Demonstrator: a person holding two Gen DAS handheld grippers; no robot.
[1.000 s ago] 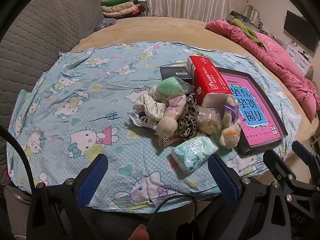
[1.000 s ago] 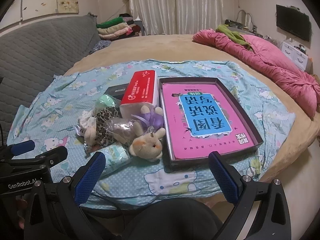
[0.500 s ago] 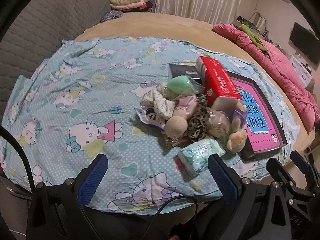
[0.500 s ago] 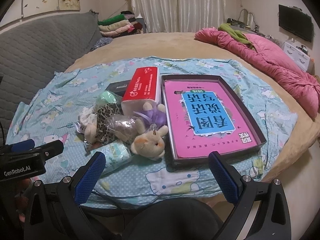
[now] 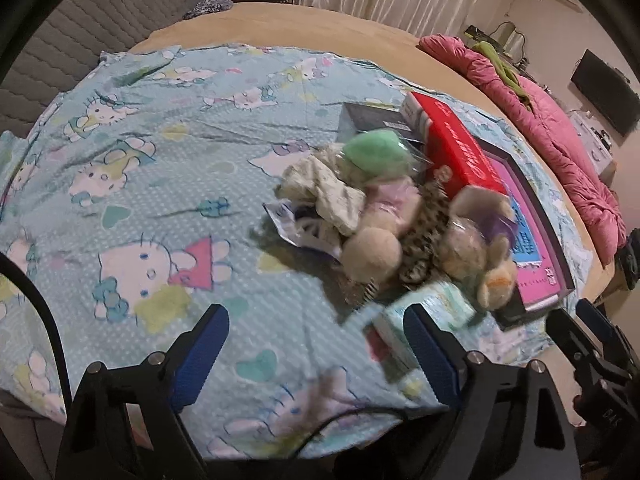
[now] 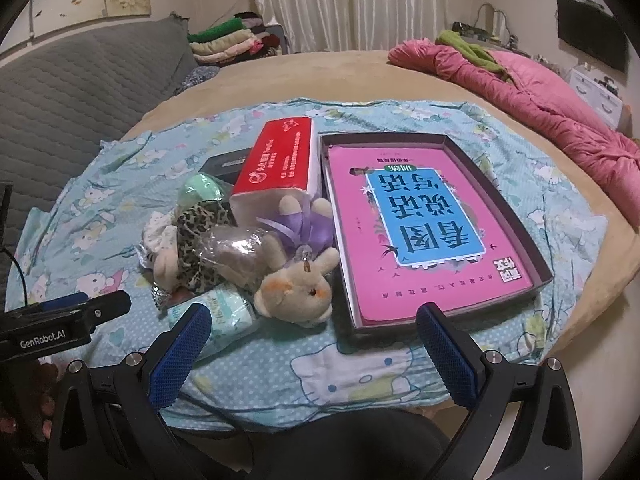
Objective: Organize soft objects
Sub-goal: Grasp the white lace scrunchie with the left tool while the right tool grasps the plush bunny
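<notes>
A pile of soft things lies on the Hello Kitty cloth [image 5: 152,184]: a beige plush bunny [image 6: 296,288], a purple-dressed plush [image 6: 300,224], a leopard-print scrunchie [image 6: 196,236], a green sponge in plastic [image 5: 372,152], a pale cloth [image 5: 328,192] and a tissue pack [image 6: 224,316]. A red tissue box [image 6: 280,156] lies behind them. A dark tray [image 6: 516,232] holding a pink book [image 6: 412,232] lies to the right. My left gripper [image 5: 316,352] is open and empty, near the pile's left front. My right gripper [image 6: 312,352] is open and empty, in front of the bunny and tray.
A black box [image 6: 224,166] lies behind the pile. The round bed has a pink quilt [image 6: 540,92] at the right, a grey padded headboard [image 6: 80,92] at the left and folded clothes [image 6: 224,42] at the back. The bed edge is just below both grippers.
My left gripper has moved forward and to the left over the cloth, so the pile now sits to its right. My right gripper has edged slightly closer to the pile. Both stay open.
</notes>
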